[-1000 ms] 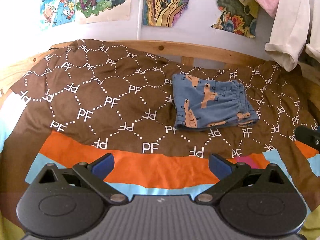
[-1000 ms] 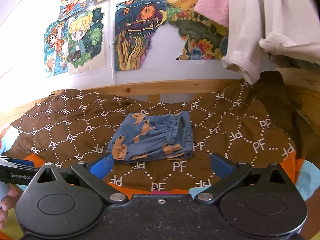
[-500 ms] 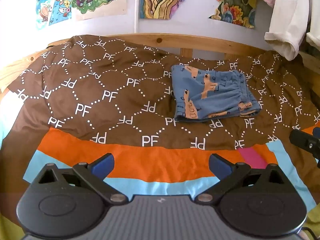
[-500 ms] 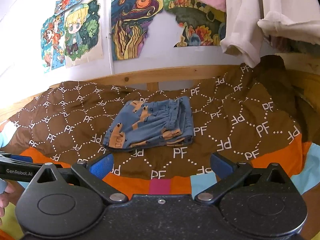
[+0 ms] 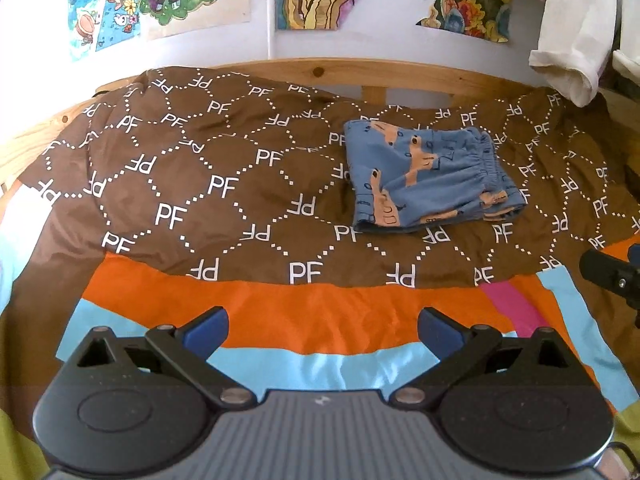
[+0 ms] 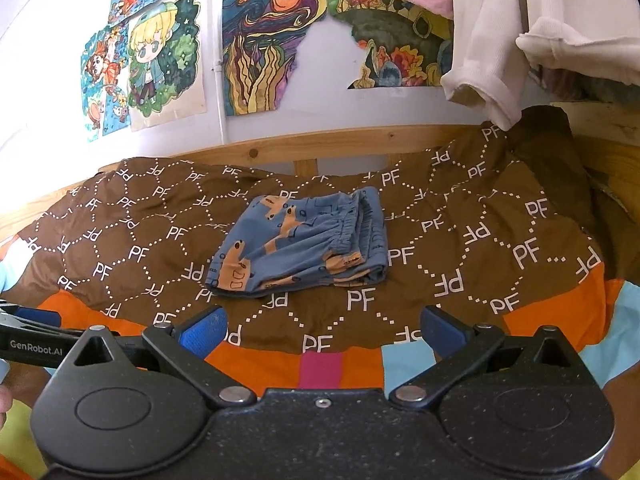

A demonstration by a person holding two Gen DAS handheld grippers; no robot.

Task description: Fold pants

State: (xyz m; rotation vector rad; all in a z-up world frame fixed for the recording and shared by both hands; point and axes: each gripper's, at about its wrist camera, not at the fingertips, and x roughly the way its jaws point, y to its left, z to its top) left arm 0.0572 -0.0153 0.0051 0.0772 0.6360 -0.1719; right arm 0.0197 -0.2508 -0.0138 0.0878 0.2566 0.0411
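The blue pants (image 5: pixel 428 180) with orange print lie folded into a small flat rectangle on the brown "PF" bedspread (image 5: pixel 200 184), toward the far right. They also show in the right wrist view (image 6: pixel 304 248) at the middle. My left gripper (image 5: pixel 322 328) is open and empty, held well back from the pants over the orange and light-blue stripes. My right gripper (image 6: pixel 322 326) is open and empty, also back from the pants. The right gripper's edge shows at the left wrist view's right side (image 5: pixel 612 276).
A wooden bed frame (image 5: pixel 400 76) runs behind the bedspread. Posters (image 6: pixel 272 40) hang on the wall. White and pink clothes (image 6: pixel 520 32) hang at the upper right. The left gripper's arm (image 6: pixel 32 344) shows at the right wrist view's left edge.
Both grippers have drawn back and risen a little from the folded pants. The pants have not moved. Both stay open.
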